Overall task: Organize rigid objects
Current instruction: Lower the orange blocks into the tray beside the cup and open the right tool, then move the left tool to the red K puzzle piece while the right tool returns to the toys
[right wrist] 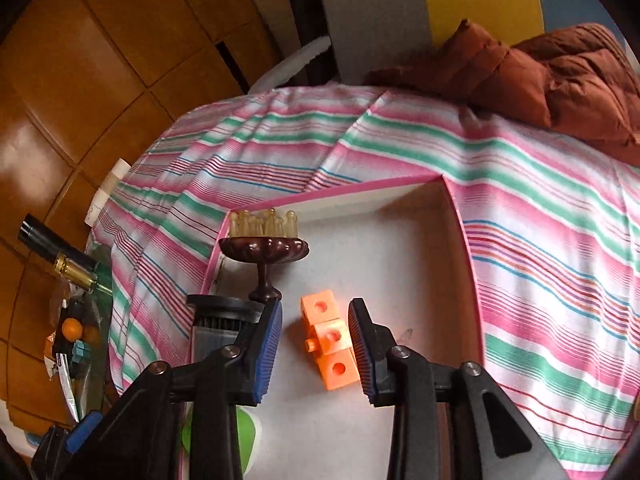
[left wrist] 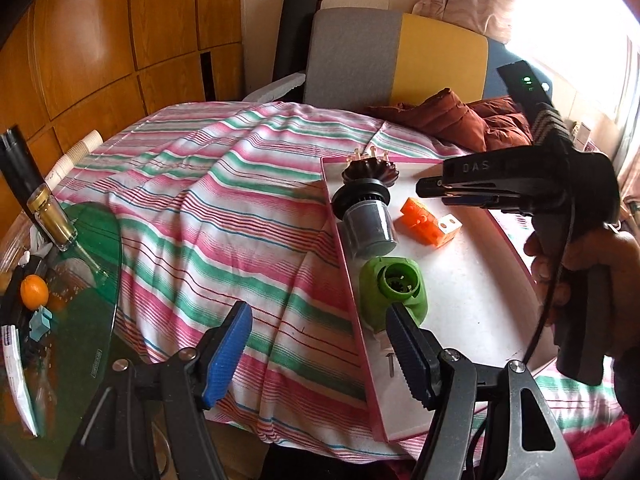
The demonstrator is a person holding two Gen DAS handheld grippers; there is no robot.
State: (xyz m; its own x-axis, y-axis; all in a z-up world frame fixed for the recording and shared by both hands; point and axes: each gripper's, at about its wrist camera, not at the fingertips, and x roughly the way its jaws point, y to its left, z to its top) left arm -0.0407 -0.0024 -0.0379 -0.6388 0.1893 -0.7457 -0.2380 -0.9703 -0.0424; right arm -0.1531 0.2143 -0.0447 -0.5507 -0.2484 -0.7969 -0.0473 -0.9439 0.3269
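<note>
A white tray with a pink rim [left wrist: 460, 308] [right wrist: 400, 264] lies on the striped cloth. On it are a dark brown pedestal piece with clear knobs [left wrist: 370, 172] [right wrist: 264, 248], a grey cylinder with a black collar [left wrist: 368, 228] [right wrist: 212, 332], a green plastic housing [left wrist: 394, 292] and an orange block piece [left wrist: 428, 222] [right wrist: 330, 340]. My right gripper [right wrist: 316, 306] [left wrist: 424, 188] is open just above the orange piece, which lies on the tray between the blue pads with a gap on its left side. My left gripper [left wrist: 320, 344] stands open and empty over the tray's left rim, near the green housing.
The striped cloth [left wrist: 208, 200] covers the table. A rust jacket [left wrist: 480, 120] lies at the back right before a grey and yellow chair [left wrist: 396, 56]. At left is a glass side table [left wrist: 88, 280] with an orange fruit [left wrist: 34, 290] and a bottle [left wrist: 50, 216]. A hand [left wrist: 580, 264] holds the right gripper.
</note>
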